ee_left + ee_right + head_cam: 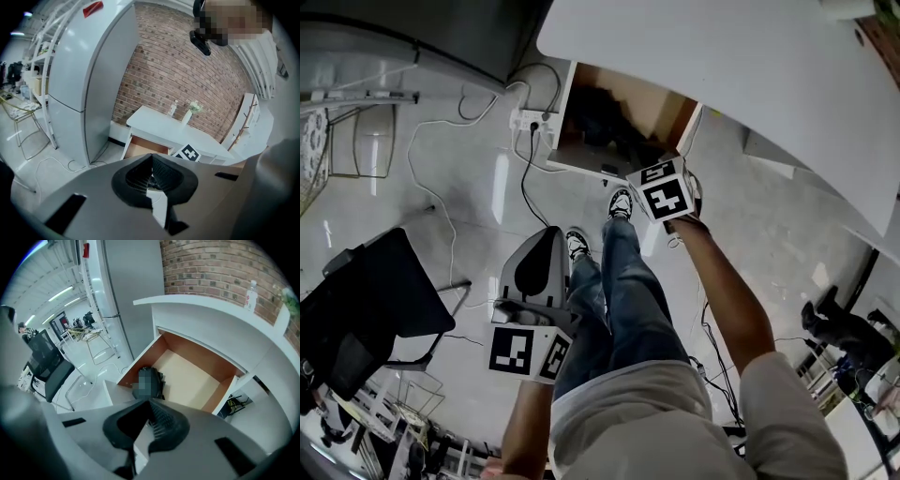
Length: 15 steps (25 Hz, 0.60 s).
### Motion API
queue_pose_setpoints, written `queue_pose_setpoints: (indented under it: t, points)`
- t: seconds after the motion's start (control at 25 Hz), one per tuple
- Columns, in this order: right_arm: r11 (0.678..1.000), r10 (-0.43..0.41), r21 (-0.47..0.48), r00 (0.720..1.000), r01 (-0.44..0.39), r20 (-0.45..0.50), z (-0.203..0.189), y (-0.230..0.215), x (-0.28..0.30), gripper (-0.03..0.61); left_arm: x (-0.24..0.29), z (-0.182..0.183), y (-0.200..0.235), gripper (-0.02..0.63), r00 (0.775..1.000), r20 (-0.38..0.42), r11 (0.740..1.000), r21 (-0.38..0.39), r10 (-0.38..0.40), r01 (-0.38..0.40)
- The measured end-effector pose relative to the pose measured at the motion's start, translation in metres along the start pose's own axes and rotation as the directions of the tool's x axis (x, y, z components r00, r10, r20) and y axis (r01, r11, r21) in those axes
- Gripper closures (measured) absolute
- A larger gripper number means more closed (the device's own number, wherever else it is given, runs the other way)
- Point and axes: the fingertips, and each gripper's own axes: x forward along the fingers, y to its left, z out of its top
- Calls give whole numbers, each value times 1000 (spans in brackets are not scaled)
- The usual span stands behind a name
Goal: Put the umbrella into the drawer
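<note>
The black folded umbrella point(602, 117) lies inside the open drawer point(579, 169) under the white table. In the right gripper view the umbrella point(159, 379) rests in the near left corner of the drawer point(192, 376), on its pale wooden floor. My right gripper point(150, 417) hovers above the drawer's front, pointing steeply down, shut with nothing between its pads. In the head view the right gripper point(661, 192) shows as its marker cube just in front of the drawer. My left gripper point(546, 239) hangs lower left, away from the drawer, over the floor. The left gripper point(151, 177) is shut and empty.
The white table point(722, 66) overhangs the drawer, with a bottle point(173, 108) and a vase on top. A power strip with cables point(530, 120) lies left of the drawer. A black office chair point(375, 300) stands at the left. A grey fridge point(89, 84) stands beside the table.
</note>
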Motion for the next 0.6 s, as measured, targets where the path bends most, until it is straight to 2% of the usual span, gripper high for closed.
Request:
queue_pose_setpoints:
  t: [0.2,0.4,0.6]
  points:
    - [999,14,30,1000,-15,23,-1,16,-32,561,-8,4,-3,595,1000,-14,1000,-7,2,-2]
    - [999,21,38,999,-22,35,-7,34,-67,561,-15,3,-17,595,999,-24,999,24,-27,27]
    - [996,23,88,996,-30,85,-5,46,-99,563,-29,10,-29,595,999,-11,998,43,-42,42]
